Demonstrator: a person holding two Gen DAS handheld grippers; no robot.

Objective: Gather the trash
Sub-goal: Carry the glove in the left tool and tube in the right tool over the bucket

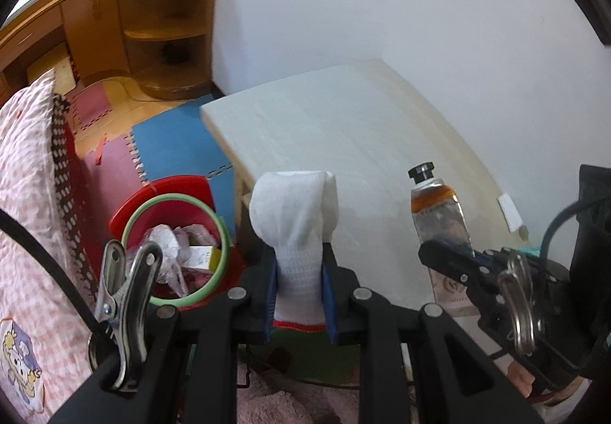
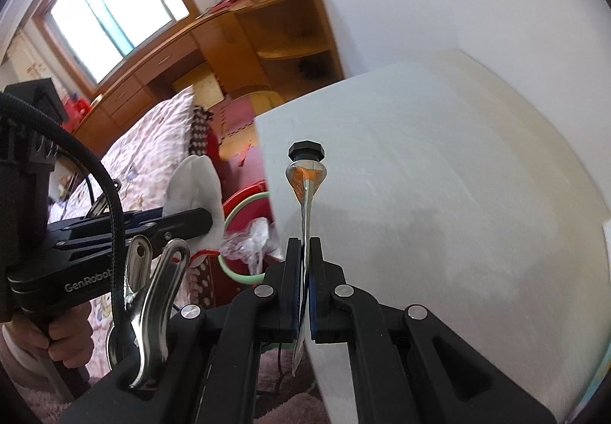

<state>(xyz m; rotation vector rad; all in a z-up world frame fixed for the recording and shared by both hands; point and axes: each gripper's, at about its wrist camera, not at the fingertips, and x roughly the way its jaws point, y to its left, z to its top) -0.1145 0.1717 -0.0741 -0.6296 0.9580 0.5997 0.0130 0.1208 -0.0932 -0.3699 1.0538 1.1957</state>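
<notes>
My left gripper (image 1: 299,263) is shut on a white knit glove (image 1: 296,221) with a red cuff edge, held upright over the table's left edge. My right gripper (image 2: 304,256) is shut on a flattened silver tube (image 2: 304,187) with a black cap and orange label. The tube also shows in the left wrist view (image 1: 439,217), with the right gripper (image 1: 454,259) clamped on its lower part. The red trash bin (image 1: 172,233) with a green rim ring sits on the floor left of the table and holds crumpled wrappers. The glove (image 2: 198,191) and bin (image 2: 248,210) also show in the right wrist view.
A pale table (image 1: 362,126) stands against the white wall. A bed with pink checked bedding (image 1: 26,195) lies at the left. A wooden desk with shelves (image 1: 164,15) stands at the back. Foam floor mats (image 1: 179,141) cover the floor. A small white slip (image 1: 509,212) lies at the table's right.
</notes>
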